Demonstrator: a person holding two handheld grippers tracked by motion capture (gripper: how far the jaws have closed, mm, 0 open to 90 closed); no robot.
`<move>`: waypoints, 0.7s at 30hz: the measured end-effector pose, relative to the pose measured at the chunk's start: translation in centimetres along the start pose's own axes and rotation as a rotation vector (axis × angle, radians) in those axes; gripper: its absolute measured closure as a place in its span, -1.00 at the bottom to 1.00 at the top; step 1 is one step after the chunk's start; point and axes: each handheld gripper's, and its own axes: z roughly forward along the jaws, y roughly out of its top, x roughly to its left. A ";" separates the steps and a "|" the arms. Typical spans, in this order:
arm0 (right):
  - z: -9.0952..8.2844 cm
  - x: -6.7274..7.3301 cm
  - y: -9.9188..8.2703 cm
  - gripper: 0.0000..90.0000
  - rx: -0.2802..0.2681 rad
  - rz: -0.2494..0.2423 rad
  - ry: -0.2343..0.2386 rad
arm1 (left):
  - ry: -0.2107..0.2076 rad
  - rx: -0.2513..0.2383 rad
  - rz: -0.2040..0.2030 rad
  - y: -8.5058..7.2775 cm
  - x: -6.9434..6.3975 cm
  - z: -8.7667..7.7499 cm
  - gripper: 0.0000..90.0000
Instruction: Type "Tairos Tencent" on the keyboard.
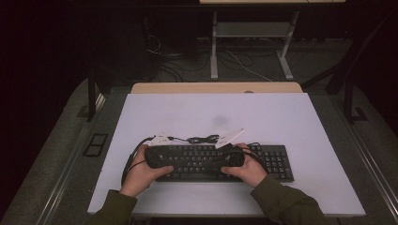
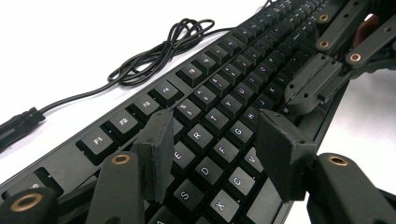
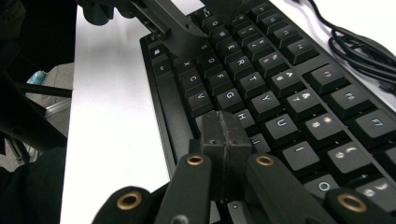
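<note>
- The left gripper point(image 2: 212, 149) is held wide apart over the left part of the keyboard point(image 2: 219, 107); nothing is clamped between its pads, and letter keys are seen in the gap.
- The right gripper point(image 3: 225, 135) is fully closed, pad against pad, with nothing between them; its tip is seen just over the keys near the middle letter rows. Whether a key is touched cannot be told.
- In the high view the left gripper point(image 1: 157, 157) and right gripper point(image 1: 233, 157) are held by the left hand point(image 1: 141, 174) and right hand point(image 1: 248, 171) over the left half of the keyboard point(image 1: 277, 161).
- The keyboard is laid flat on the white bench point(image 1: 216, 117), toward its near edge, lengthwise from left to right.
- A black cable point(image 2: 159, 53) is coiled on the bench just beyond the far edge of the keyboard, with its plug point(image 2: 18, 123) lying at the left.
- The number pad end at the right is left uncovered.
</note>
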 end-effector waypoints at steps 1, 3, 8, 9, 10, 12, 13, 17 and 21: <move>0.1 0.1 0.0 0.99 0.004 0.001 0.000 | 0.000 0.000 0.000 0.0 0.0 0.0 0.03; 0.2 0.1 0.0 0.99 0.005 -0.003 -0.003 | -0.002 0.003 0.001 0.0 0.0 0.0 0.02; 0.5 0.2 0.0 0.97 0.007 -0.008 -0.012 | -0.003 0.007 0.005 0.0 0.0 0.1 0.02; 0.6 0.2 0.0 0.97 0.007 -0.009 -0.014 | -0.003 0.008 0.001 0.0 0.0 0.1 0.02; 0.6 0.2 0.0 0.96 0.007 -0.012 -0.017 | -0.003 0.009 0.001 0.0 0.0 0.1 0.02; 0.7 0.3 0.0 0.96 0.006 -0.012 -0.015 | -0.003 0.008 0.000 0.0 0.0 0.1 0.02; 0.8 0.3 0.0 0.96 0.007 -0.014 -0.018 | -0.003 0.006 0.003 0.0 0.0 0.1 0.02; 1.0 0.3 -0.1 0.97 0.021 -0.026 -0.023 | -0.002 0.007 0.002 0.0 0.0 0.0 0.02; 1.2 0.5 -0.1 0.97 0.027 -0.030 -0.028 | -0.002 0.007 0.002 0.0 0.0 0.0 0.02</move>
